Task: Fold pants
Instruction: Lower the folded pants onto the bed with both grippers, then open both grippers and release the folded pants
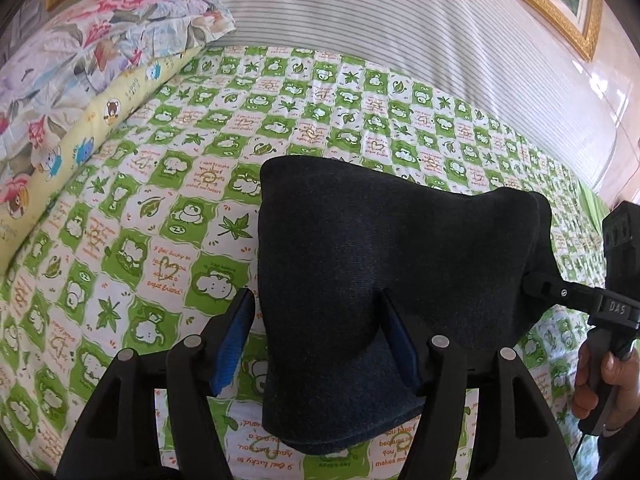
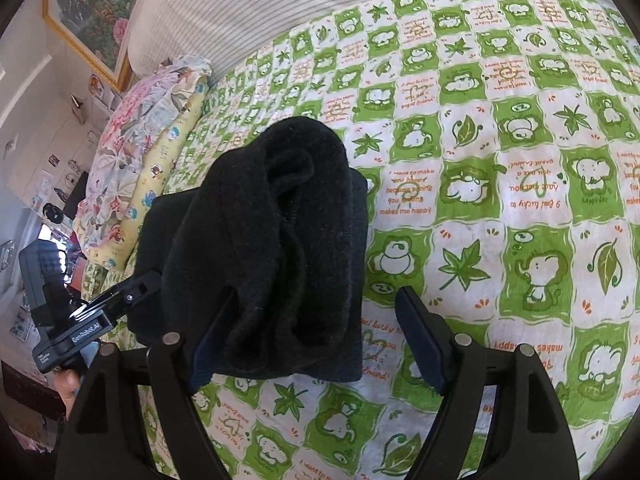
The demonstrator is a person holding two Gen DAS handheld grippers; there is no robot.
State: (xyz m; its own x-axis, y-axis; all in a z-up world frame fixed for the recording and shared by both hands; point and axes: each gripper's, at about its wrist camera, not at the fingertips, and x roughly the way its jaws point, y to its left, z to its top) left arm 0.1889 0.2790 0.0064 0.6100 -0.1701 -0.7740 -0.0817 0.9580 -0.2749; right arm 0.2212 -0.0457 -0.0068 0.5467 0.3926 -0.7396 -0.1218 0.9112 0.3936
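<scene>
two grippers, both with jaws spread and not squeezing anything. the dark pants [image 1: 384, 280] sit as a folded bundle on the green and white checkered bedspread [image 1: 160, 208]. the left gripper [image 1: 318, 336] has its blue pads either side of the bundle's near corner, cloth between them but not pinched. the right gripper [image 2: 316, 340] straddles the other end, left pad against the fabric, right pad well clear. a floral pillow [image 1: 100, 52] sits by the striped headboard [image 1: 360, 12].
</scene>
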